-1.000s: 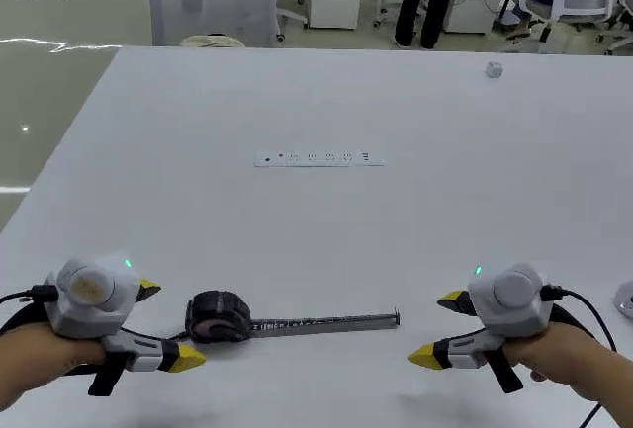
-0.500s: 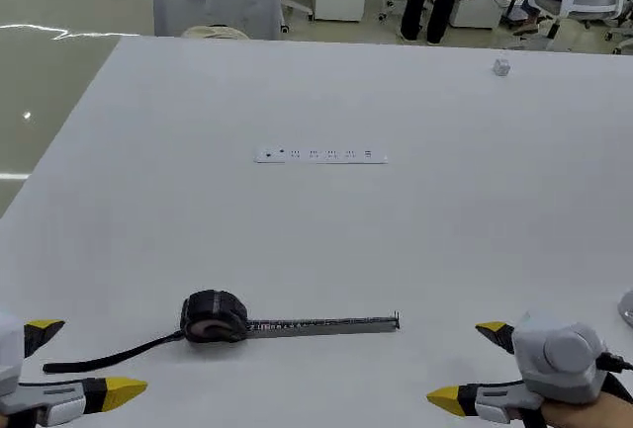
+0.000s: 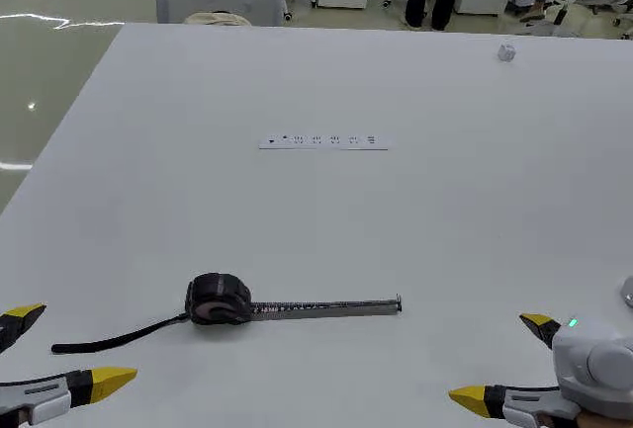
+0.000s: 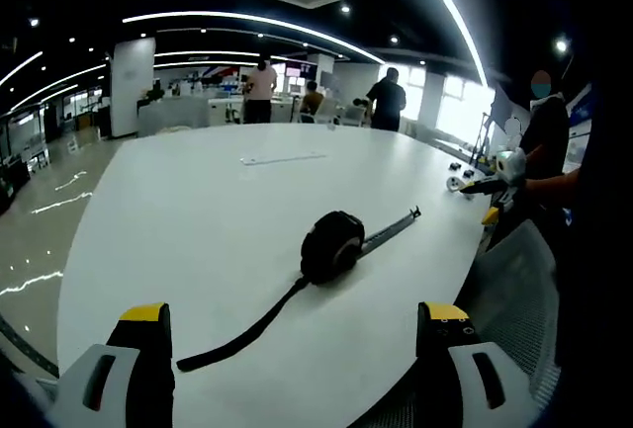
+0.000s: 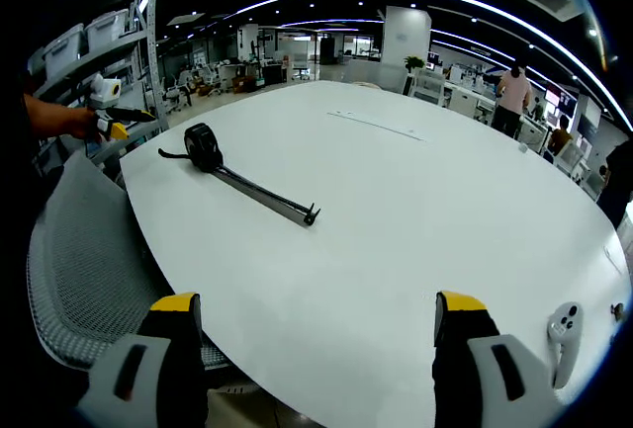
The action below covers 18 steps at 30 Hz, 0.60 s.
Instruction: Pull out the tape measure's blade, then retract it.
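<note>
A black tape measure lies on the white table, its blade drawn out to the right and ending in a hook. A black wrist strap trails left from the case. The left gripper stands open at the near left edge, well apart from the case. In the left gripper view the tape measure lies ahead between the yellow fingertips. My right gripper is open at the near right, away from the hook. Its own view has the tape measure and blade to the left.
A white power strip lies mid-table. A small white object sits at the far right, and a white controller rests near the right edge. A grey mesh chair is beside me. People and office chairs stand beyond the far edge.
Both grippers have drawn back toward me and apart, away from the tape measure. The tape measure lies where it was with its blade still out. The head camera tilted slightly.
</note>
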### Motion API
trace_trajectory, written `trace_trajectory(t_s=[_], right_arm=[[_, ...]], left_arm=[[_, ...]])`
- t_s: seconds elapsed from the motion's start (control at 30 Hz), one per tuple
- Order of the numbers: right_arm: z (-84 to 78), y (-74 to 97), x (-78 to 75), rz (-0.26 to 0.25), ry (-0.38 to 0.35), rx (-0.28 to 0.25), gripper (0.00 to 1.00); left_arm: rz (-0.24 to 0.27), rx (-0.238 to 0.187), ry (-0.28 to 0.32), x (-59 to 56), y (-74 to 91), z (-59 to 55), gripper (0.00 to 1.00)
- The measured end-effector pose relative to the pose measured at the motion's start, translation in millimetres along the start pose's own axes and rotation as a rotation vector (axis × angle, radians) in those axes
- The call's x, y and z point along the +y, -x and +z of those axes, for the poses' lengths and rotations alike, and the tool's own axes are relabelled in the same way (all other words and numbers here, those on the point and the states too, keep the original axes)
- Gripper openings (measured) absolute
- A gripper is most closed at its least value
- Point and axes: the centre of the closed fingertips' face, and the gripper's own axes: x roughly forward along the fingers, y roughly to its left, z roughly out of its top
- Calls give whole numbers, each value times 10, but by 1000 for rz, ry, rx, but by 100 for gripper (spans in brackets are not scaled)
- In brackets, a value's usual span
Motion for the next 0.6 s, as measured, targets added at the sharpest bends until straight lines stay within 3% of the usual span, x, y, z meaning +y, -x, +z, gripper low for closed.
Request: trace_trajectory(t_s=[0.07, 0.17, 0.37, 0.6], right_arm=[[-43, 19, -6, 2, -19, 5, 100], [-95, 33, -36, -9, -18, 17, 100], [-112, 104, -35, -24, -42, 19, 100], [-98, 118, -22, -27, -54, -2, 100]], left_arm=[[72, 27, -54, 108, 25, -56, 100], [63, 6, 2, 103, 44, -59, 100], [65, 2, 4, 133, 51, -69, 100], [53, -9, 0, 72, 23, -40, 100]])
